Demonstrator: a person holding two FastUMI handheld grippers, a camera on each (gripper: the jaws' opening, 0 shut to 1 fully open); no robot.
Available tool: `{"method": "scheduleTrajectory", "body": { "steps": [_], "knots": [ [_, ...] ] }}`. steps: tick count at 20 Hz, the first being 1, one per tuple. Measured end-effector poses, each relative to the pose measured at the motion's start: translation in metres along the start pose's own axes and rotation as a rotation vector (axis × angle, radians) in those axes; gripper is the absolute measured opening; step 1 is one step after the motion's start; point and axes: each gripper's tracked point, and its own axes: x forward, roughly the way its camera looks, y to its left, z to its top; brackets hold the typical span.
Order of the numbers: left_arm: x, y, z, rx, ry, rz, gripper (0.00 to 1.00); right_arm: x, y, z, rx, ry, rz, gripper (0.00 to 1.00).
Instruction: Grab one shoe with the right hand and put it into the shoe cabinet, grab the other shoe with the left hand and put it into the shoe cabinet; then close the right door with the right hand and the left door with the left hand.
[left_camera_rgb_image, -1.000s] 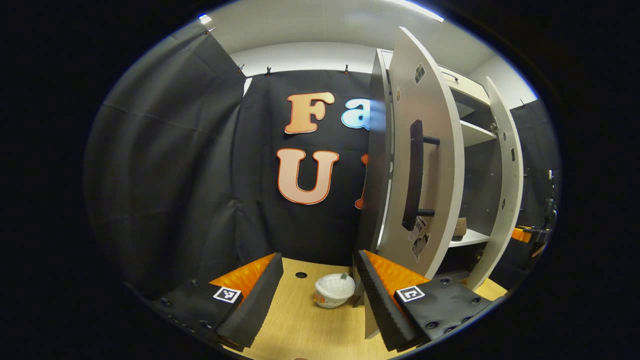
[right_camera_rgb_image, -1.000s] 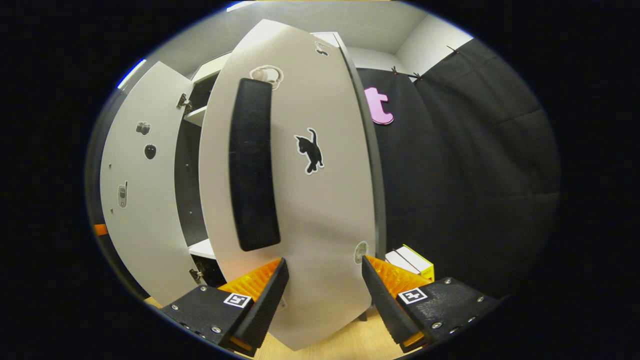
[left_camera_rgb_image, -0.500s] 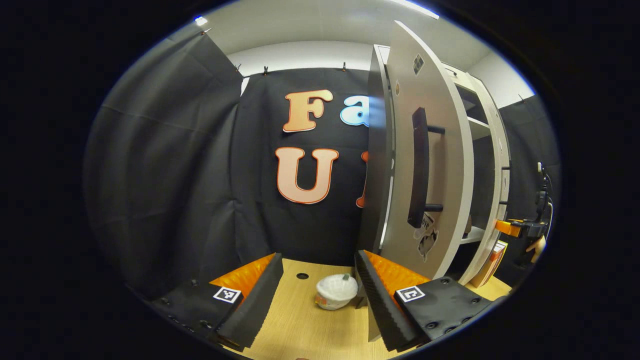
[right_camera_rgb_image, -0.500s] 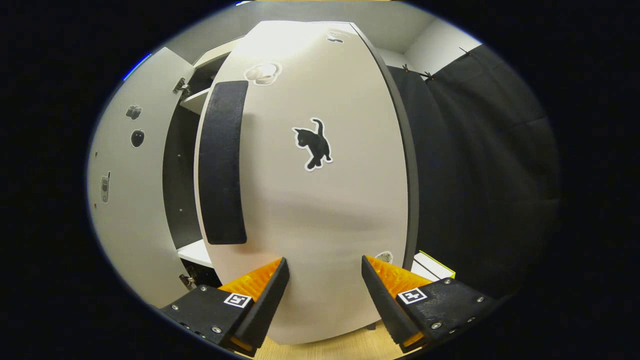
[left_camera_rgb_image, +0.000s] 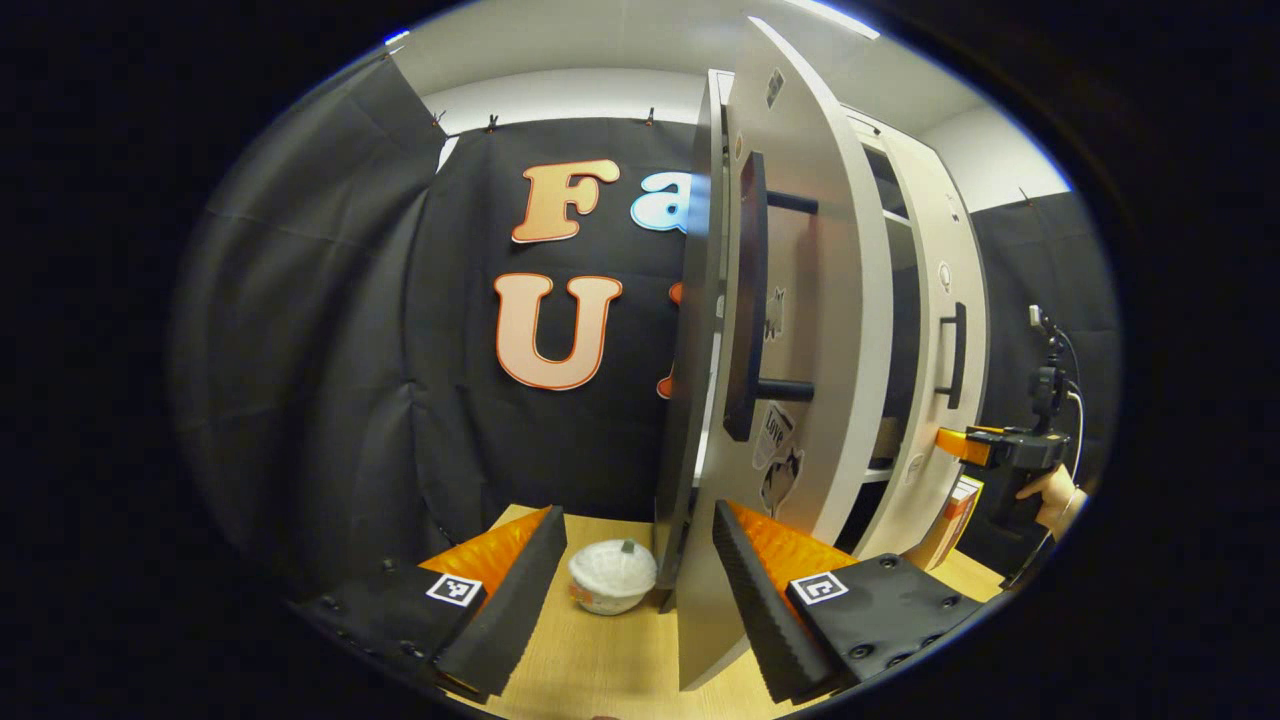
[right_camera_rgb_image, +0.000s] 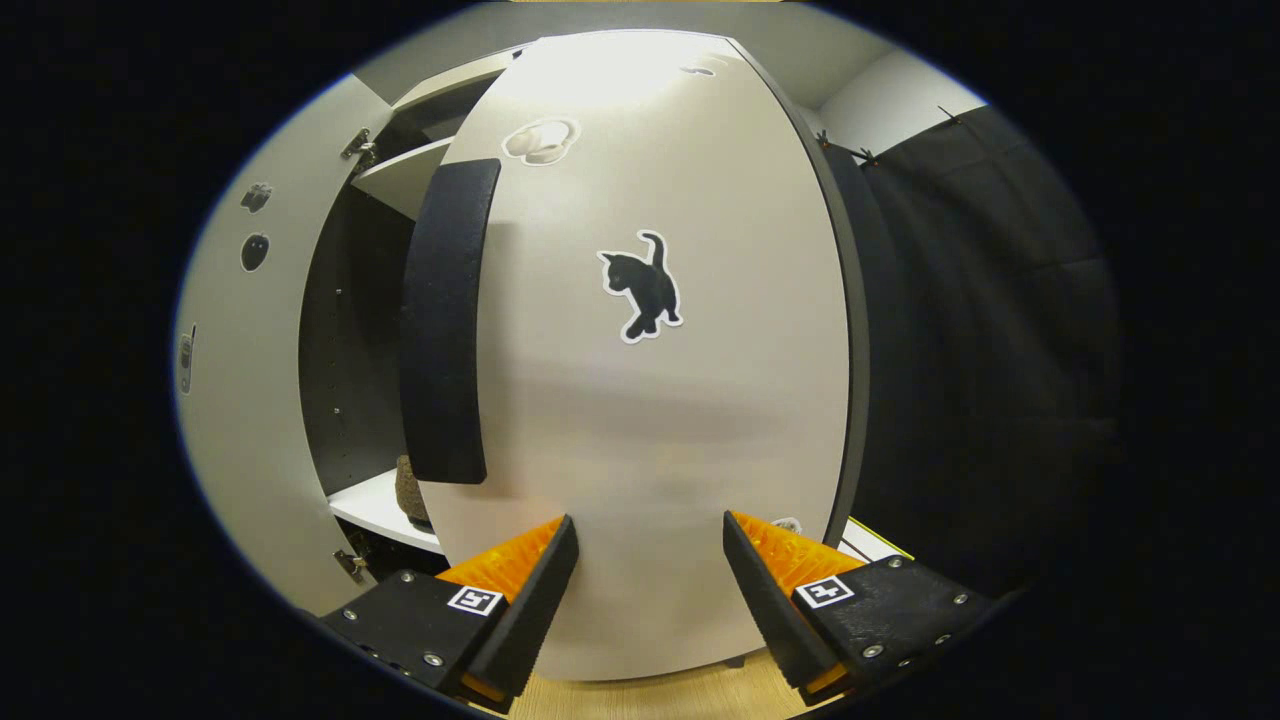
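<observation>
Right gripper (right_camera_rgb_image: 648, 560) spread wide, empty, facing the right door (right_camera_rgb_image: 650, 400). Left gripper (left_camera_rgb_image: 636, 565) wide, empty, beside the left door (left_camera_rgb_image: 800, 330); a bowl (left_camera_rgb_image: 611, 576) on the tabletop (left_camera_rgb_image: 600, 670).

Pale wood-grain bench (left_camera_rgb_image: 610, 650) underneath, with a dark round hole half hidden behind a white bowl (left_camera_rgb_image: 611, 577) that sits on the bench just left of the cabinet (left_camera_rgb_image: 690, 400). Cabinet standing on the bench too. Box (left_camera_rgb_image: 957, 515) on the bench at the cabinet's far side, leaning. Inside, a white shelf (right_camera_rgb_image: 375, 508) bearing a brown shoe (right_camera_rgb_image: 410, 492), mostly hidden by the door.
</observation>
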Motion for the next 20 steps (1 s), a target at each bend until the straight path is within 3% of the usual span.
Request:
{"method": "scheduleTrajectory", "body": {
  "steps": [2,5,6,8,11,16,18,20],
  "knots": [
    [0.001,-0.002,0.000,-0.014,0.005,0.007,0.98,-0.006,0.000,0.005,0.011,0.005,0.010,0.91],
    [-0.002,-0.011,-0.004,-0.055,0.022,-0.011,0.94,-0.035,-0.012,0.018,0.016,-0.019,0.015,0.91],
    [-0.002,-0.014,-0.004,-0.052,0.025,-0.013,0.99,-0.045,-0.018,0.023,0.016,-0.026,0.017,0.91],
    [-0.002,-0.026,-0.002,-0.034,0.024,-0.025,0.99,-0.062,-0.030,0.032,0.012,-0.039,0.015,0.91],
    [0.001,-0.055,-0.005,-0.045,0.030,-0.082,0.94,-0.086,-0.045,0.041,-0.002,-0.055,0.018,0.91],
    [0.011,-0.093,-0.007,-0.051,0.039,-0.157,0.94,-0.121,-0.063,0.042,-0.045,-0.057,0.030,0.91],
    [0.012,-0.106,-0.007,-0.045,0.041,-0.180,0.99,-0.132,-0.068,0.041,-0.055,-0.056,0.035,0.91],
    [0.017,-0.116,-0.006,-0.037,0.038,-0.190,0.94,-0.140,-0.071,0.038,-0.067,-0.054,0.042,0.91]
  ]
}}
